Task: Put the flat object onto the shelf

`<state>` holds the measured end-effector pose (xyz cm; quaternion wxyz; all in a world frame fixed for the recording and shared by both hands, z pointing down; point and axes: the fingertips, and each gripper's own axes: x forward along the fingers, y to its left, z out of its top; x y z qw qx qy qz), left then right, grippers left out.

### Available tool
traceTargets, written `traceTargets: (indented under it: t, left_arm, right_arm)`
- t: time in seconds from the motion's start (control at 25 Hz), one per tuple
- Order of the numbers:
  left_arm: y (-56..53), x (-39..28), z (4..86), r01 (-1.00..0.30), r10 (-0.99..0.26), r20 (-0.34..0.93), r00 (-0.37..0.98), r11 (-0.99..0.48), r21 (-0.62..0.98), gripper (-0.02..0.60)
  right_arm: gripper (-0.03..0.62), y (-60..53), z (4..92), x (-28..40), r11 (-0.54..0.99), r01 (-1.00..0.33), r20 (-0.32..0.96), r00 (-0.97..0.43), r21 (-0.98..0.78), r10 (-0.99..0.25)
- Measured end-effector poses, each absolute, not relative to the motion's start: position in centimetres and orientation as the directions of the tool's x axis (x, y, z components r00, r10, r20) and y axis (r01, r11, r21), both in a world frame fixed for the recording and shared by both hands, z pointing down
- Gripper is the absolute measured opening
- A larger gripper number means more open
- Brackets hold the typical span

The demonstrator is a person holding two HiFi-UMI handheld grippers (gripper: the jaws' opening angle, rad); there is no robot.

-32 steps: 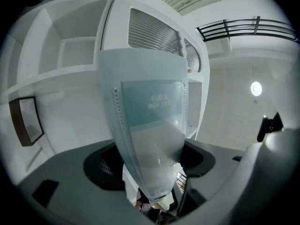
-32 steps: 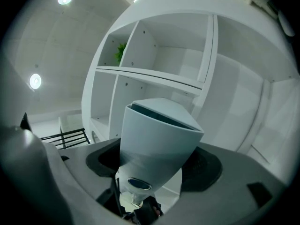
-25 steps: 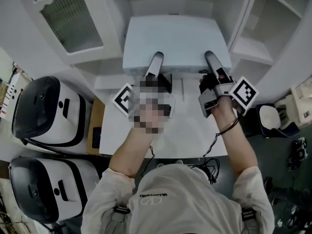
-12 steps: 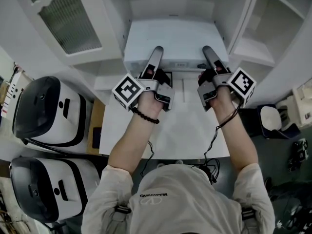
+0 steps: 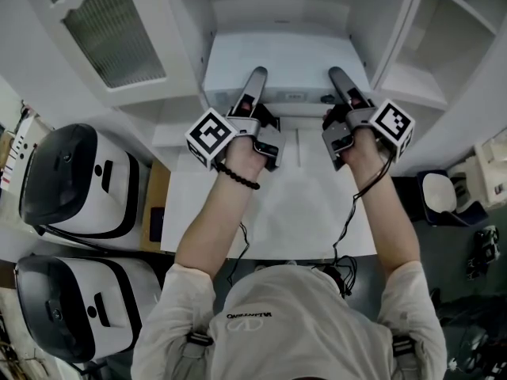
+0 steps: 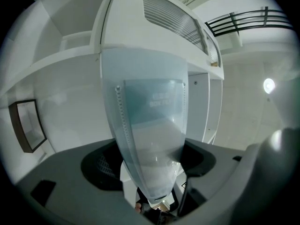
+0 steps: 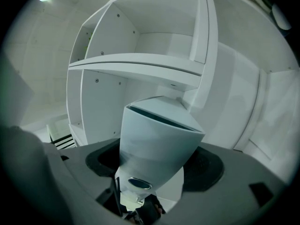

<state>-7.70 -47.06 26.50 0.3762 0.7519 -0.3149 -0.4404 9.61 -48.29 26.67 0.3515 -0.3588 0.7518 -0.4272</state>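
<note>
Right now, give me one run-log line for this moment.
left gripper: shut on flat box | right gripper: shut on flat box | flat box: held up facing shelf

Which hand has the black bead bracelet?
The left hand: the bead bracelet circles its wrist. The right hand has only a thin cord there.

Two black-and-white cases (image 5: pixel 75 182) (side by side) sit left of the table (image 5: pixel 317 220).

My left claw (image 6: pixel 150 175) clamps a pale flat box (image 6: pixel 150 125) by its sides; a white shelf (image 6: pixel 56 60) behind, slatted door (image 6: pixel 171 13) above.
</note>
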Motion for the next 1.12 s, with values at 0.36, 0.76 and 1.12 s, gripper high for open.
traceTargets:
  t: [0.36, 0.76, 1.12]
  left_arm:
    - [-49.2, -7.5, 26.0, -0.196, -0.802, -0.418, 0.427, -0.534, 0.823, 0.397]
    - [-41.8, -9.8, 29.4, -0.438, -0.825, -0.355, 0.439, -0.541, 0.718, 0.340]
    - [-40.4, -8.6, 25.3, -0.923, -0.884, -0.266, 0.385, -0.367, -0.118, 0.005]
  right_arm:
    - [0.378, -50.1, 26.0, 9.4, 0.422, -0.207, -0.263, -0.528, -0.882, -0.808]
    - [0.241, -40.8, 26.7, 12.2, 0.569, -0.563, -0.315, -0.488, -0.599, -0.814]
    - [0.015, -41.1, 25.1, 9.8, 0.555, -0.774, -0.267, -0.490, -0.304, -0.830]
